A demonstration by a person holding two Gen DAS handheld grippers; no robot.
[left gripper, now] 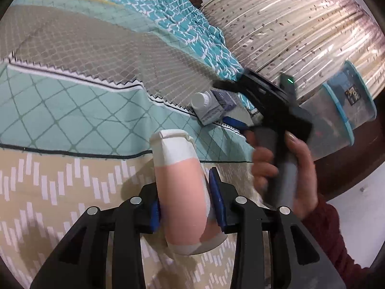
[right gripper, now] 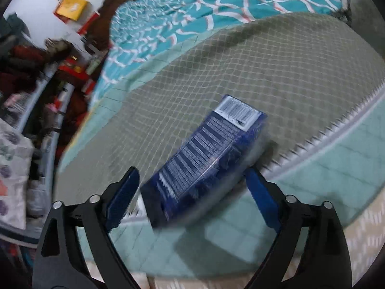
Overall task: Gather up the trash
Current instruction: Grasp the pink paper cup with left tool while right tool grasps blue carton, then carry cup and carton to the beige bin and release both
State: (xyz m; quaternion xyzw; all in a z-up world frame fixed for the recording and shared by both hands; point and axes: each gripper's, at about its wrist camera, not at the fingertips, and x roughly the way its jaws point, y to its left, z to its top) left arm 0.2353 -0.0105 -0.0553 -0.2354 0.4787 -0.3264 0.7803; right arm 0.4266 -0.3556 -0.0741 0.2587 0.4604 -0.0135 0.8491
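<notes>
My left gripper (left gripper: 187,200) is shut on a pink and white bottle (left gripper: 180,180) and holds it just above the patterned bedspread (left gripper: 72,110). My right gripper (right gripper: 192,187) is open around a blue carton (right gripper: 207,154) with a barcode end; its pads stand beside the carton's sides on the bed, contact unclear through blur. The left wrist view shows the right gripper (left gripper: 237,118) at the same carton (left gripper: 216,108), with a white-capped bottle (left gripper: 201,100) lying next to it.
A turquoise blanket (right gripper: 192,12) is bunched at the far side of the bed. A clear plastic bin with a blue rim (left gripper: 341,110) sits at the right by a striped curtain (left gripper: 288,24). Cluttered shelves (right gripper: 48,84) stand beyond the bed's left edge.
</notes>
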